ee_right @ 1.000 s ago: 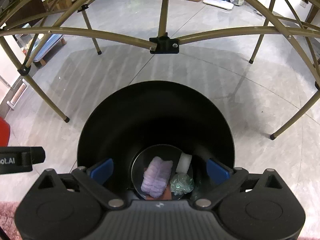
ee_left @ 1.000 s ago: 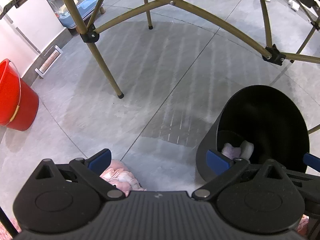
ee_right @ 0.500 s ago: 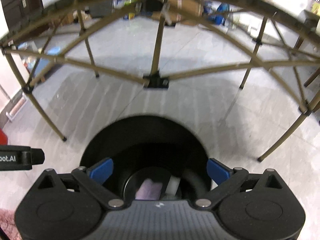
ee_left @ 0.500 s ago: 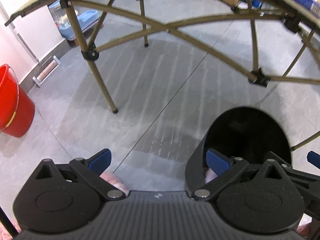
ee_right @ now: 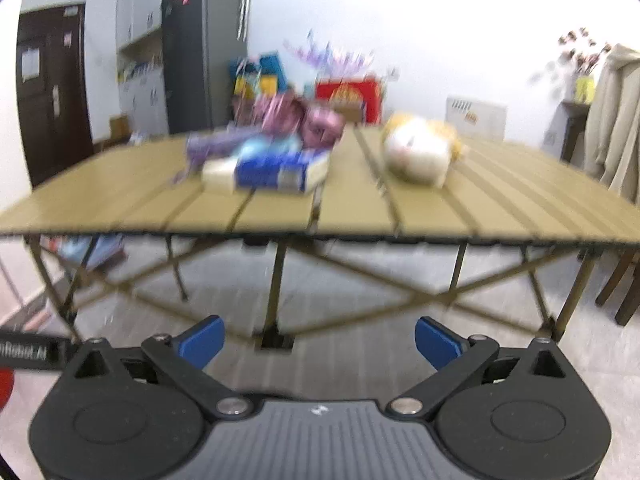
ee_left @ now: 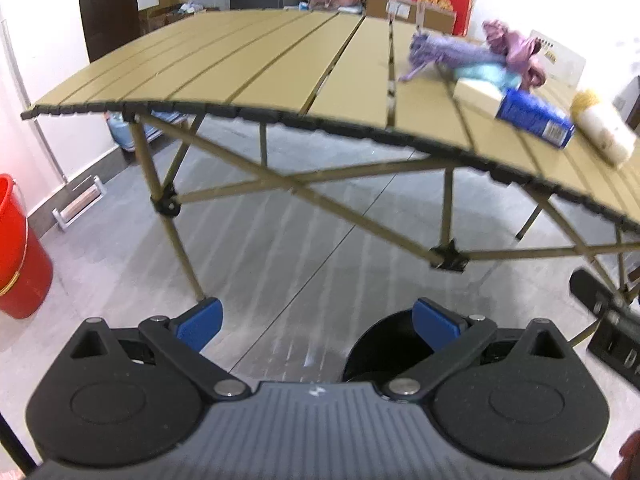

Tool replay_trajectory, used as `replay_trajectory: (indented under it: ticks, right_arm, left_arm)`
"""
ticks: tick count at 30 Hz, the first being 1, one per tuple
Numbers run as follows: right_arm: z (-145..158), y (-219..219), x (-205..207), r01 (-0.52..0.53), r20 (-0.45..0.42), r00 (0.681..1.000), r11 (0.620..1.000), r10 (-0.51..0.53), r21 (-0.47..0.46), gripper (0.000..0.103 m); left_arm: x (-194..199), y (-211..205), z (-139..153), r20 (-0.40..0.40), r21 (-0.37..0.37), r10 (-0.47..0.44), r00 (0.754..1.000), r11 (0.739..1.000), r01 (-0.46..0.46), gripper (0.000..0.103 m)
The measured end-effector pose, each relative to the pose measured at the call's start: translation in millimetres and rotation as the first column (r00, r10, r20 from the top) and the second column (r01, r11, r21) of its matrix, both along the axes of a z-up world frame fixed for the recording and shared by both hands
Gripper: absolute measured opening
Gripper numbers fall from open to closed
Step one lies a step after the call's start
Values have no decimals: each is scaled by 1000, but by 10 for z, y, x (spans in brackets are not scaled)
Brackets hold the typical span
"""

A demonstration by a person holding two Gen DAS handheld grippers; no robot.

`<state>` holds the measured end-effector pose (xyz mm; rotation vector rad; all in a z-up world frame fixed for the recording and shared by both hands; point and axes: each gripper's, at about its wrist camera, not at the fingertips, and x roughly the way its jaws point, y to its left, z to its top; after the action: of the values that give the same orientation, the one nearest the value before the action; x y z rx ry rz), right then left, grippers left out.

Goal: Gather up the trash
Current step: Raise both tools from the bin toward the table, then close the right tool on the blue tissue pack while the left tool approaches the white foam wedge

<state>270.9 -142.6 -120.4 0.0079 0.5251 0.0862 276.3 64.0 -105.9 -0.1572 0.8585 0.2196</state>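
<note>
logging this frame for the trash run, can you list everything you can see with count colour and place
folding table: 1, tan slatted top, crossed tan legs, centre of the room
purple bundle: 1, purple, far right part of the tabletop
pink crumpled item: 1, pink-mauve, just behind the bundle
pale block: 1, cream, in front of the bundle
blue box: 1, blue and white, lying beside the block
plush toy: 1, white and orange, right of the box
trash bin: 1, black, on the floor by the left gripper
bucket: 1, red, on the floor at the left wall
fridge: 1, dark grey, back wall
left gripper: 1, black with blue pads, open
right gripper: 1, black with blue pads, open
</note>
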Motion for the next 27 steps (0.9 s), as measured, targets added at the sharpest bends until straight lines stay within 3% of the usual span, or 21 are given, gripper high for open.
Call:
replay_trajectory:
  ticks: [12, 20, 27]
  right_arm:
    - [358, 100, 492, -15, 175, 984, 1000, 13, 11, 103]
    - [351, 323, 966, 5, 179, 984, 1000, -9, 24, 103]
    - [269, 440, 1404, 57, 126, 990, 998, -58, 16, 103]
  left_arm:
    - [264, 90, 399, 124, -33, 41, 991, 999, -38, 103]
    - [600, 197, 544, 174, -29, 53, 983, 998, -49, 103]
    - [831, 219, 604, 209, -8, 47, 977, 999, -46, 103]
